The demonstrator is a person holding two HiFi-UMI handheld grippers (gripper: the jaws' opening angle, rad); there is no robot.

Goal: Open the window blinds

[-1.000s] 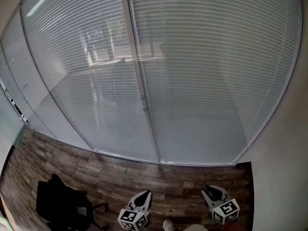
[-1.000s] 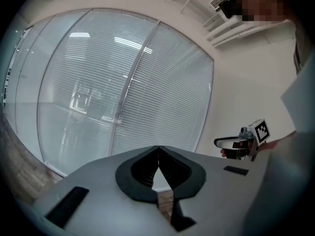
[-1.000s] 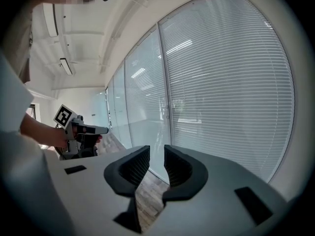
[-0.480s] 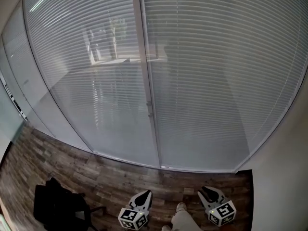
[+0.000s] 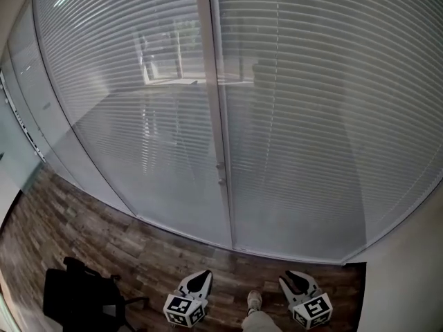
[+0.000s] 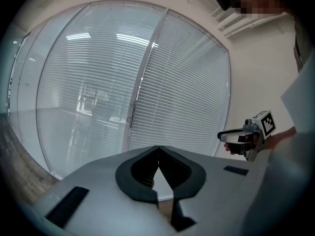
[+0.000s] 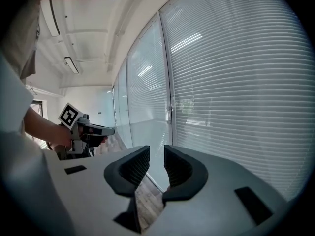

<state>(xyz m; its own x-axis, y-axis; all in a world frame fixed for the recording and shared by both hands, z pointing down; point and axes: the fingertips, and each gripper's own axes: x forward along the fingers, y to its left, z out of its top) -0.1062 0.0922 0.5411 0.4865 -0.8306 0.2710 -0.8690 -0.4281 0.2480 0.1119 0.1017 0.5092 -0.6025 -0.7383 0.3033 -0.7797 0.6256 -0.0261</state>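
- While the person stands facing them, the window blinds (image 5: 311, 116) hang straight ahead, slats lowered on both sides of the upright frame post (image 5: 216, 116).
- The left gripper (image 5: 201, 274) is held low over the wooden floor (image 5: 104, 234), its jaws closed tip to tip with nothing between them.
- The right gripper (image 5: 293, 276) is level with it, well short of the blinds, jaws parted and empty.
- A shoe (image 5: 255, 299) shows between the two grippers, near the bottom edge of the head view.
- A black chair (image 5: 76, 299) stands on the floor off to the left.
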